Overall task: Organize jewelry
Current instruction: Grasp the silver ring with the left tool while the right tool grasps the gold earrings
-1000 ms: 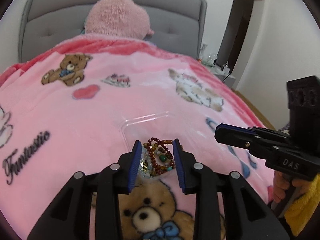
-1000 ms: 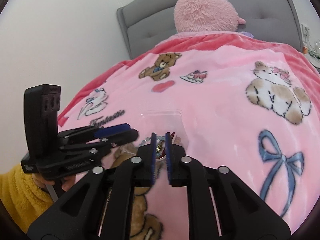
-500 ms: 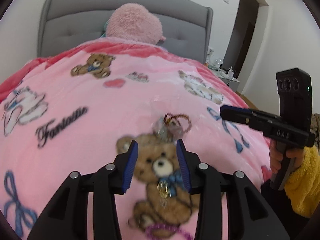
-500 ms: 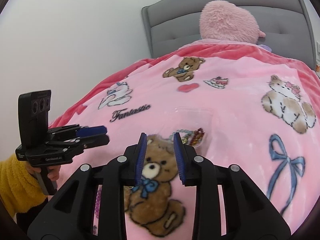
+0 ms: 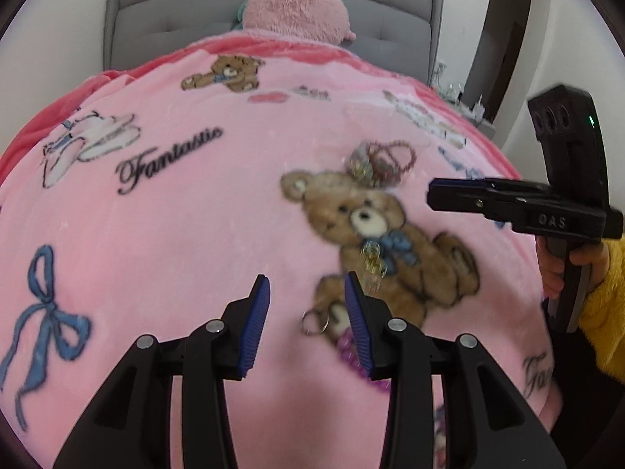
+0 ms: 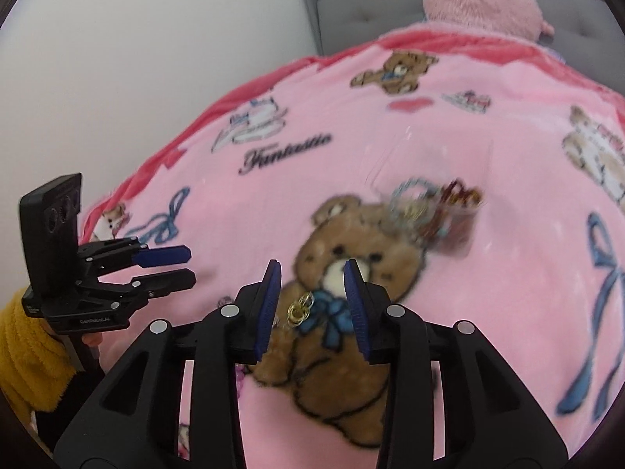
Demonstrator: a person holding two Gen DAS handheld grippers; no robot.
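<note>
Hovering above a pink blanket [image 5: 195,234] printed with bears and bows, the left gripper [image 5: 306,297] has its blue-padded tongs spread apart with nothing between them. In the left wrist view, a gold earring [image 5: 371,262] lies on the printed bear's blue bow at about one o'clock from the tongs, just beyond the right pad. A small silver ring [image 5: 314,322] sits at the inner edge of that pad, and a purple beaded piece [image 5: 351,351] lies beside it, partly hidden by the finger. Farther off, at twelve to one o'clock, a blurred heap of beaded bracelets [image 5: 384,164] rests in a clear plastic tray [image 6: 394,156] whose edges barely show. The right gripper [image 6: 312,285] is also spread and holds nothing; in its own view the gold earring [image 6: 300,308] lies on the blanket [image 6: 273,203] between the two pads, though I cannot tell whether either pad touches it. The bracelet heap [image 6: 433,207] is at one o'clock from that gripper, well apart from it. Each gripper shows in the other's camera: the right one [image 5: 433,195] at three o'clock in the left view, the left one [image 6: 187,265] at nine o'clock in the right view. A fluffy pink pillow [image 5: 297,4] leans against the grey headboard [image 5: 168,15] at twelve o'clock.
</note>
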